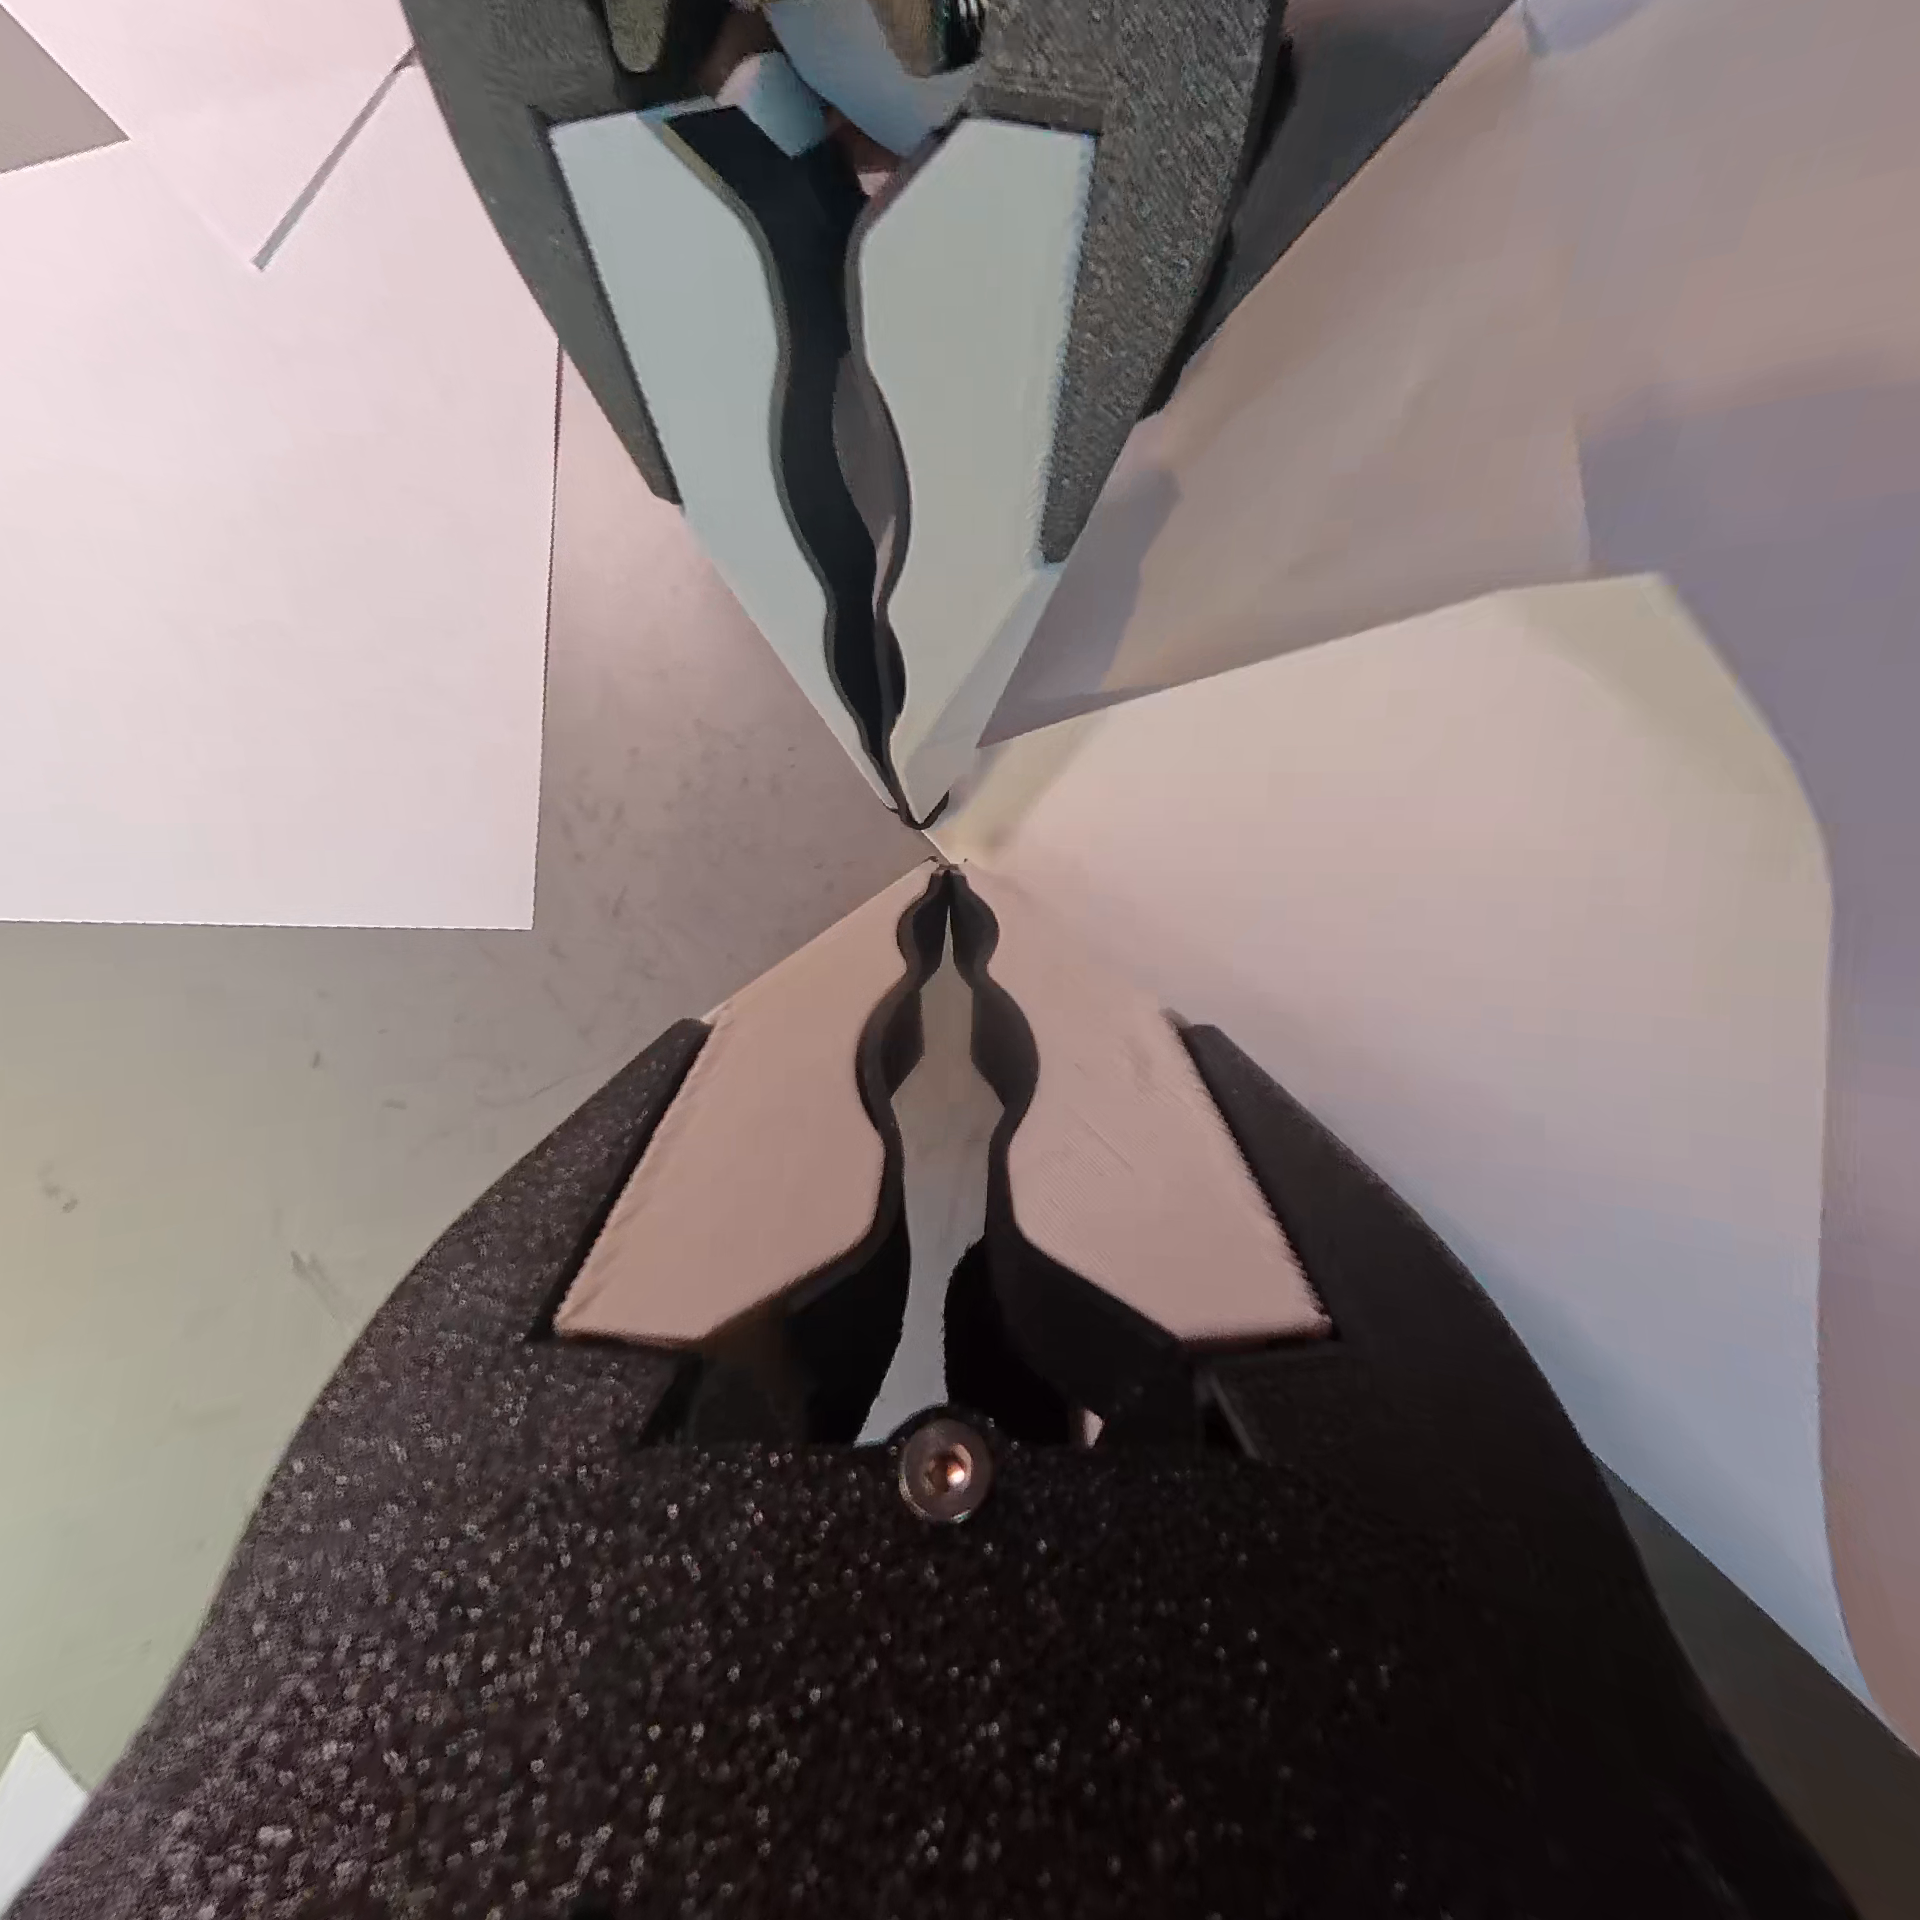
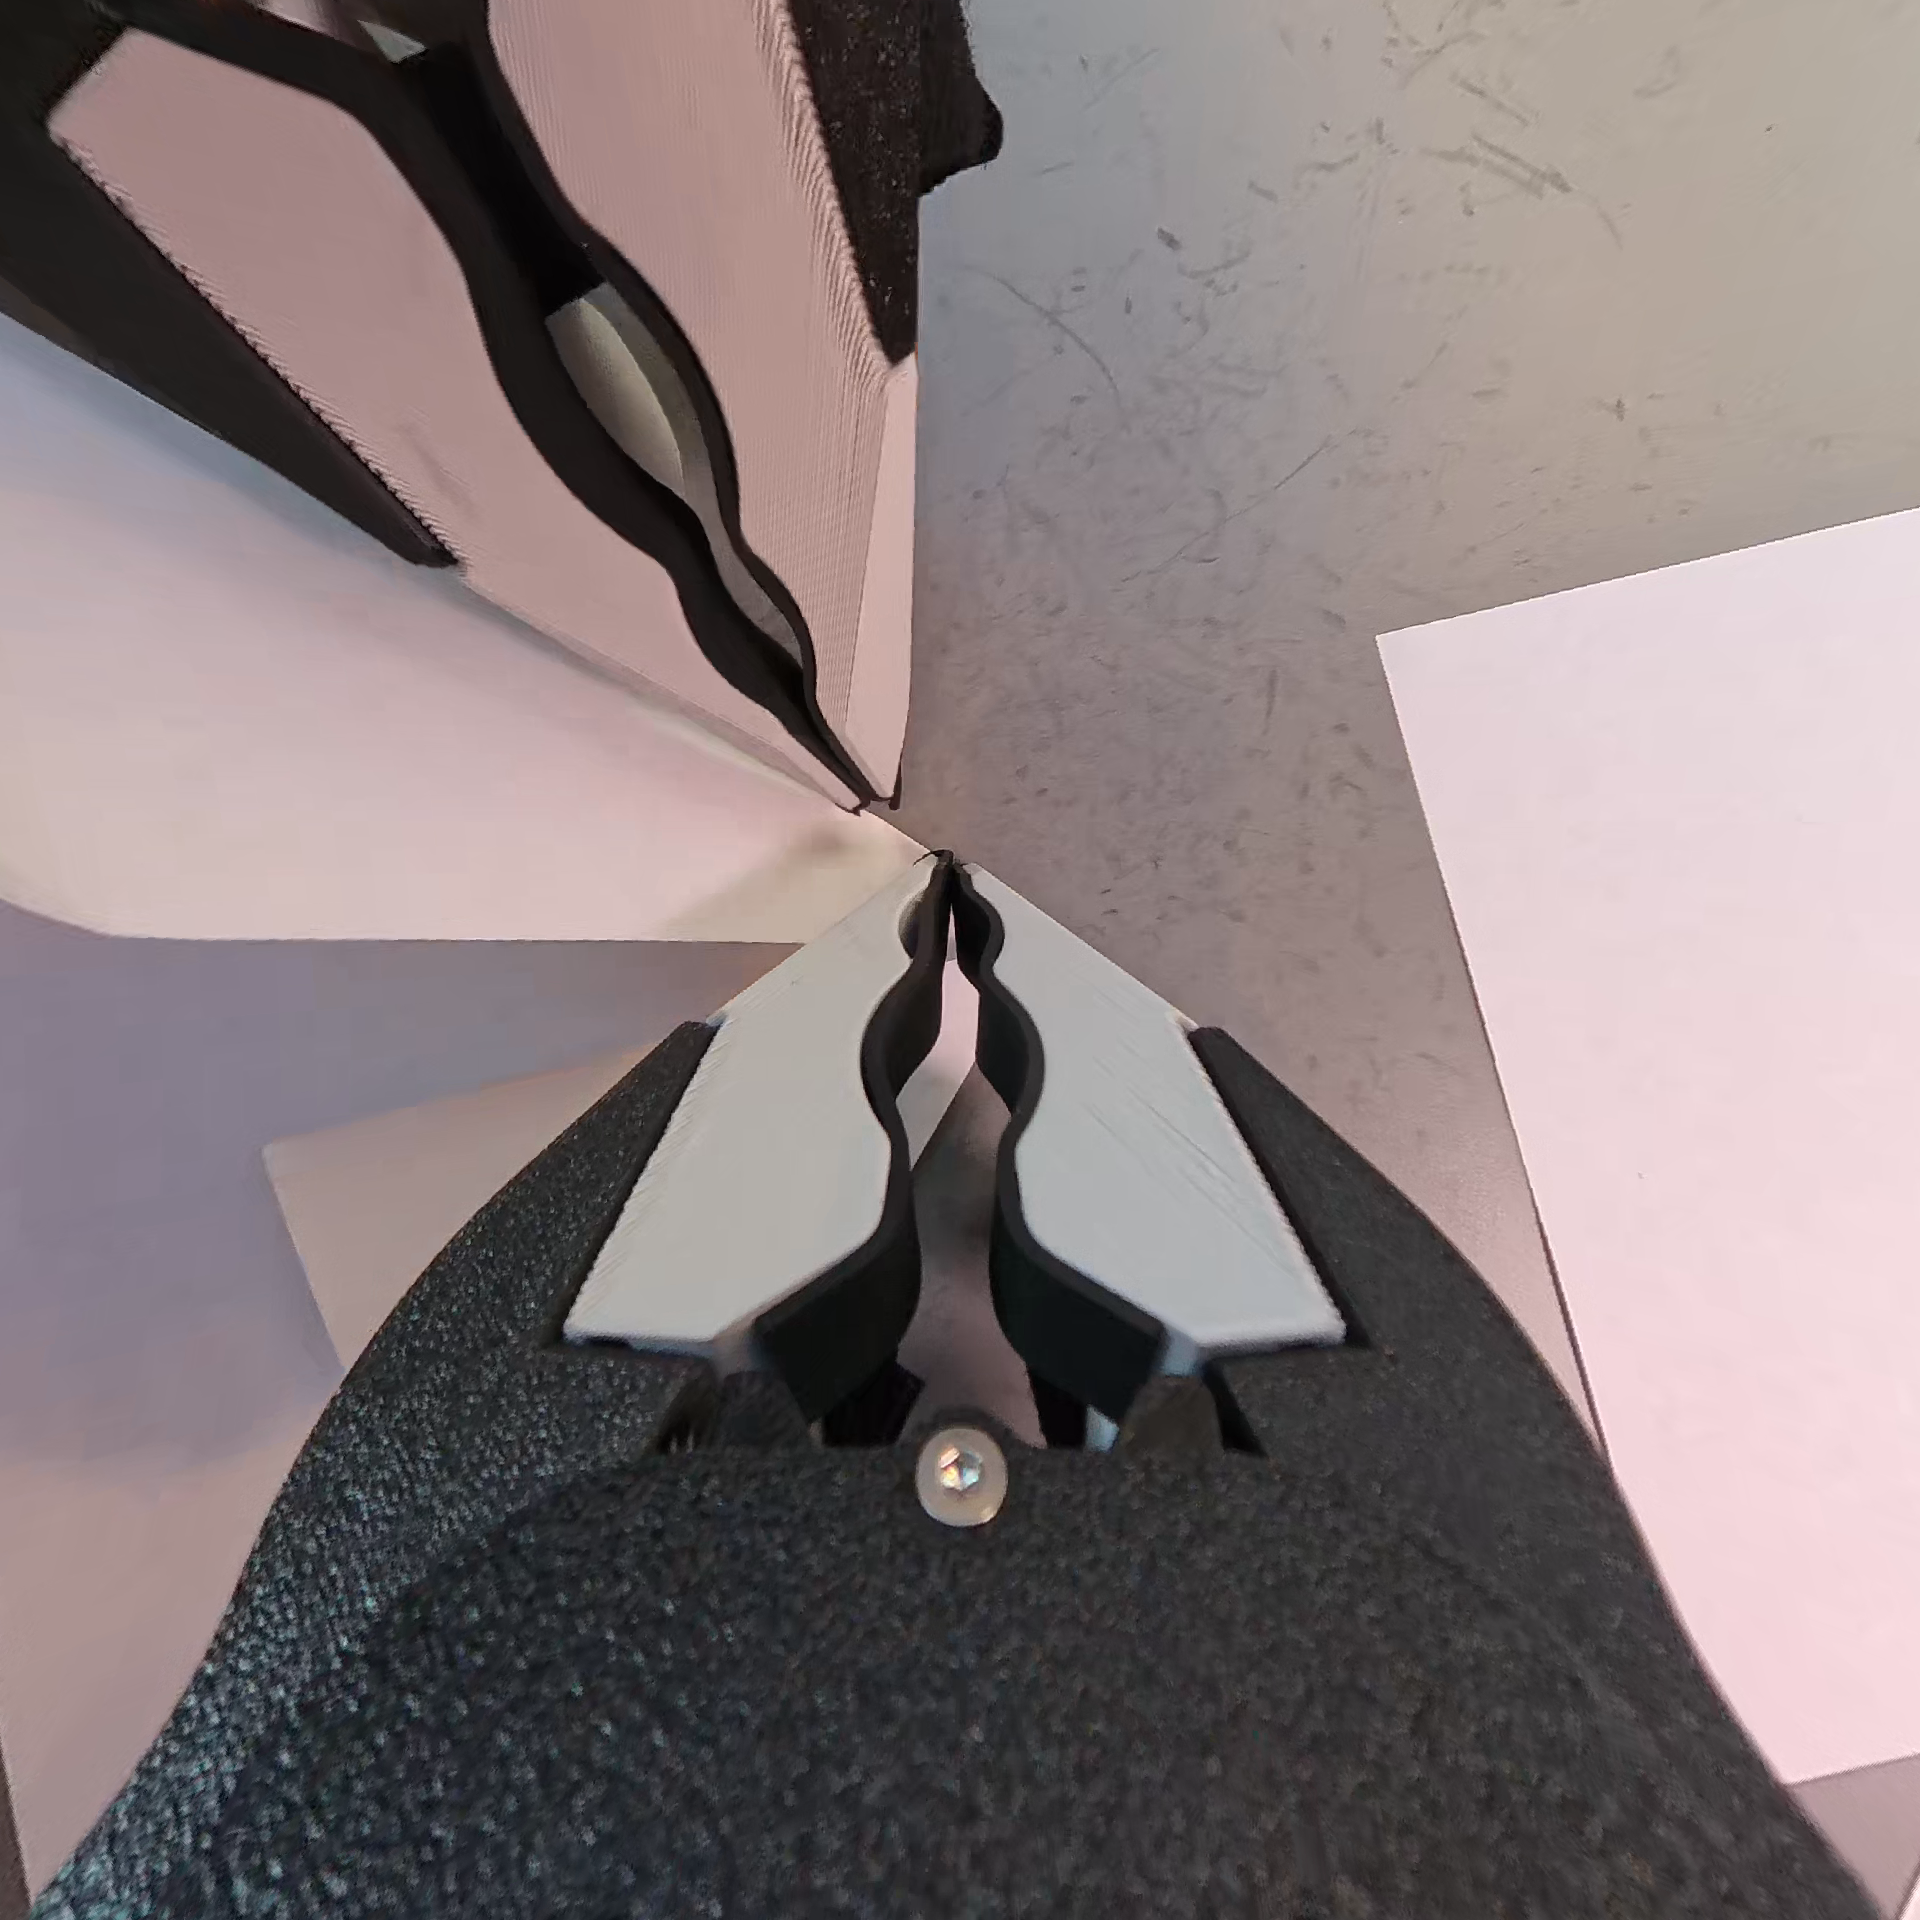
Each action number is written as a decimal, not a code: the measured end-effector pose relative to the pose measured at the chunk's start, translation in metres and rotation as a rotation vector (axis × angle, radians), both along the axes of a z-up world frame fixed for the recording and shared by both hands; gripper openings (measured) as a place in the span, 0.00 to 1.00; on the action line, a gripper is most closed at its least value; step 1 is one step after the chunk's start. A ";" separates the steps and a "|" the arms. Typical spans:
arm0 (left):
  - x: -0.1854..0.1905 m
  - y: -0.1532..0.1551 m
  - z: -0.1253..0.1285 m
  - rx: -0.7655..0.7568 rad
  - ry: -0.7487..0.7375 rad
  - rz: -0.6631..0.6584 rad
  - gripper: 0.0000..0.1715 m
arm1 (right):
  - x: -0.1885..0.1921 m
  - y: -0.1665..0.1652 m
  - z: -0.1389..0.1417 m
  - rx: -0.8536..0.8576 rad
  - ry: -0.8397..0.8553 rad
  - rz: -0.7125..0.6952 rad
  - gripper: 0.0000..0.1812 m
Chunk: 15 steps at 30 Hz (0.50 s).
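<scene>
While your left gripper (image 1: 943, 878) and right gripper (image 2: 948, 871) pinch the same lifted paper sheet (image 1: 1455, 987) tip to tip (both jaws closed), it could tear if you pull apart over the table (image 2: 1299, 364).

Matt paper, grainy plastic, scuffed tabletop

The left gripper (image 1: 940, 871) and right gripper (image 2: 948, 864) have coarse, speckled black plastic bodies, pale fingers (image 1: 774, 1132) with fine printed ridges, black rubbery linings and a shiny metal screw (image 1: 940, 1473). The curled paper sheet (image 1: 1403, 935) looks smooth and matt; the grey tabletop (image 2: 1299, 364) is dull and scratched.
</scene>
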State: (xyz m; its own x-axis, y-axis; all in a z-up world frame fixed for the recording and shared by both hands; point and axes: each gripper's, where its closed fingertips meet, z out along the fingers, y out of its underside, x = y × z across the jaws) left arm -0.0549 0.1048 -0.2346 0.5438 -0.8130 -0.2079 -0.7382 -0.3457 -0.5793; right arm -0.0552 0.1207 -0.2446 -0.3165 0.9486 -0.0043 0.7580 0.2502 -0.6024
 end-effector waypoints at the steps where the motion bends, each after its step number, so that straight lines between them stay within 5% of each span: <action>1: 0.001 0.001 0.000 -0.007 -0.019 -0.002 0.00 | 0.000 0.000 0.000 -0.002 0.000 0.001 0.00; 15: 0.002 -0.005 -0.011 -0.008 0.031 -0.075 0.00 | -0.001 0.000 0.000 -0.003 0.003 0.003 0.00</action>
